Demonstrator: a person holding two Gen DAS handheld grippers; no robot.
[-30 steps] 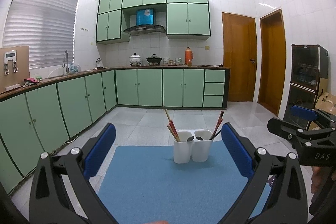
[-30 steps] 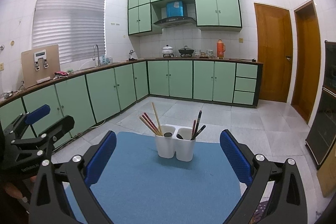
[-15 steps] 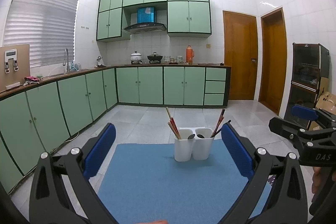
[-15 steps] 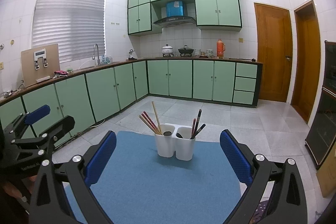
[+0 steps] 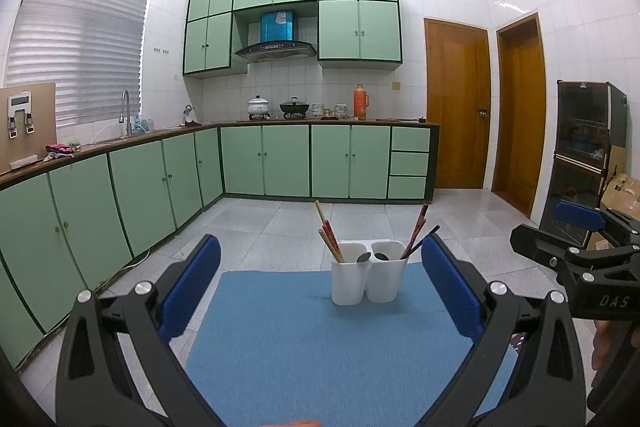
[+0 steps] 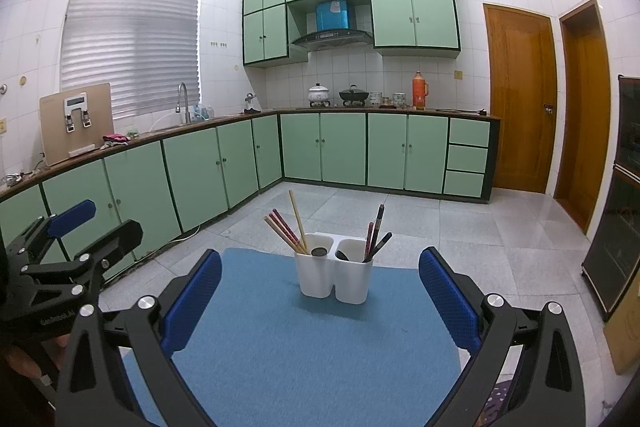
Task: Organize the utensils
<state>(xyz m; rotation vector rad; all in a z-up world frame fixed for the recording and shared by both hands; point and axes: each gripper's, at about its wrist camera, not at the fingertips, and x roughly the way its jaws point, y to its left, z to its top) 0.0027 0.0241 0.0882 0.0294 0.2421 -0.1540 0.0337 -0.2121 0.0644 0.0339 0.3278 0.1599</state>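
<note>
both grippers hang over the near end of the blue mat (image 5: 320,347), left gripper (image 5: 320,287) and right gripper (image 6: 320,291) spread wide with nothing in them. further back on the mat sits the white two-cup holder (image 6: 334,273), chopsticks (image 6: 286,229) leaning in its left cup, darker utensils (image 6: 374,233) in the right. green kitchen cabinets (image 5: 304,159) way behind.

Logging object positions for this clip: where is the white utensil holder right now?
In both wrist views the white utensil holder stands upright near the far edge of the blue mat, ahead of both open grippers, touched by neither.
</note>
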